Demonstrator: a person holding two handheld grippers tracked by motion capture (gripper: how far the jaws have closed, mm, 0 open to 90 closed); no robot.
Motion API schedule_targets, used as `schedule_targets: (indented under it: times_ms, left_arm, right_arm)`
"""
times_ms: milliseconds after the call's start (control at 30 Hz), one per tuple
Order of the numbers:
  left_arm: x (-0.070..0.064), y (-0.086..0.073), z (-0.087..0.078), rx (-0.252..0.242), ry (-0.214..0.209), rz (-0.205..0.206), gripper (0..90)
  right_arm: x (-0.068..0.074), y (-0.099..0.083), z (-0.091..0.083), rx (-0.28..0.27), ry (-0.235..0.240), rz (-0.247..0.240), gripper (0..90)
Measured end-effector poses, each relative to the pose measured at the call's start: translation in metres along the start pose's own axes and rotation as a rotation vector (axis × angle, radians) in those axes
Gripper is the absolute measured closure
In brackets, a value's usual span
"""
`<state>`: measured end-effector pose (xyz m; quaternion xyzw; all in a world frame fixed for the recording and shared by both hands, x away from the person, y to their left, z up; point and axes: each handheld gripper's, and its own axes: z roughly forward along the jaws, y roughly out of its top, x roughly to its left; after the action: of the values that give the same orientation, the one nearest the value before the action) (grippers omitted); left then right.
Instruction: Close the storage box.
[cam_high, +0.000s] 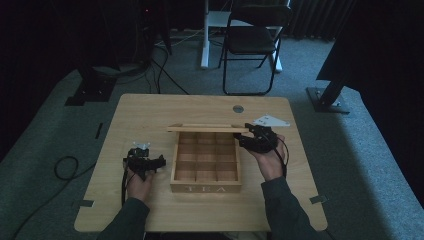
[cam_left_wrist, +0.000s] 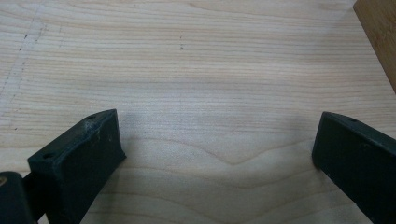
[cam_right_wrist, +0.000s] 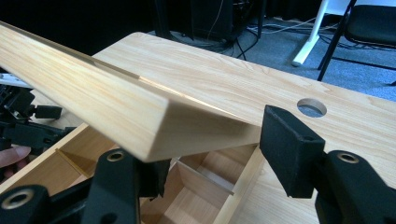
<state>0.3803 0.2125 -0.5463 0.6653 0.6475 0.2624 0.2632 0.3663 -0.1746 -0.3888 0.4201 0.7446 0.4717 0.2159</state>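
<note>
My pale wooden bench (cam_high: 150, 112), with rounded corners and a small round hole (cam_high: 238, 108) near its far edge, carries an open wooden box (cam_high: 206, 187) marked TEA at its middle, divided into small compartments, with bare wood all around it.

My left gripper (cam_high: 159, 161) hangs over bare surface (cam_left_wrist: 196, 70), jaws spread wide with nothing between them; the only thing near it is the tea box (cam_high: 205, 187), whose side wall stands just to its right. The box's raised lid (cam_high: 207, 129) blocks the way in from the back, and my right gripper (cam_high: 243, 136) sits at its corner. The compartments lie open from above, cut up by thin dividers (cam_right_wrist: 198, 179). In front of the box the surface is open.
</note>
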Motion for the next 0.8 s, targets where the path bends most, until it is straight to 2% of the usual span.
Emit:
schedule_targets:
  times_ms: [633, 800]
  left_arm:
    - [0.000, 0.000, 0.000, -0.001, 0.001, 0.002, 1.6]
    - [0.000, 0.000, 0.000, 0.002, 0.001, 0.005, 1.6]
  right_arm:
    - [0.010, -0.007, -0.015, -0.002, -0.023, -0.047, 43.5]
    - [0.011, -0.011, -0.015, 0.009, -0.015, -0.041, 43.2]
